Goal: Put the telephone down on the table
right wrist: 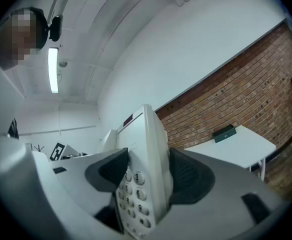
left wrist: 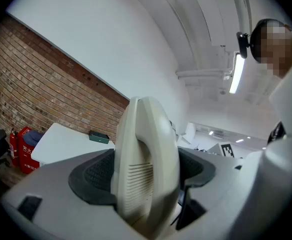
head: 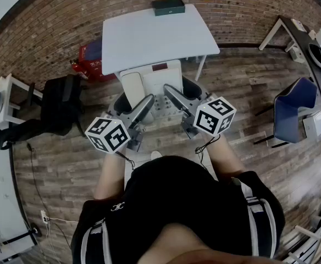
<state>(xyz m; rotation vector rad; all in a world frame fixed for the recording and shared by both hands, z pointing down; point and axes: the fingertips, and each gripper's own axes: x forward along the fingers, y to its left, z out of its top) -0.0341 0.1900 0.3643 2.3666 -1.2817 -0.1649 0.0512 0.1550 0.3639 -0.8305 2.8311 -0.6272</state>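
A cream desk telephone (head: 149,80) hangs in the air between my two grippers, in front of the white table (head: 149,37). My left gripper (head: 146,103) is shut on its handset side; in the left gripper view the ribbed handset (left wrist: 146,164) fills the gap between the dark pads (left wrist: 93,176). My right gripper (head: 175,95) is shut on the keypad side. The right gripper view has the phone's edge and number keys (right wrist: 133,196) squeezed between both pads (right wrist: 188,176). The phone stands below and short of the tabletop's near edge.
A dark green box (head: 169,6) lies at the table's far edge by the brick wall. Red boxes (head: 92,56) sit left of the table, and a black chair (head: 61,103) is further left. A blue chair (head: 295,106) and a desk (head: 309,43) stand to the right.
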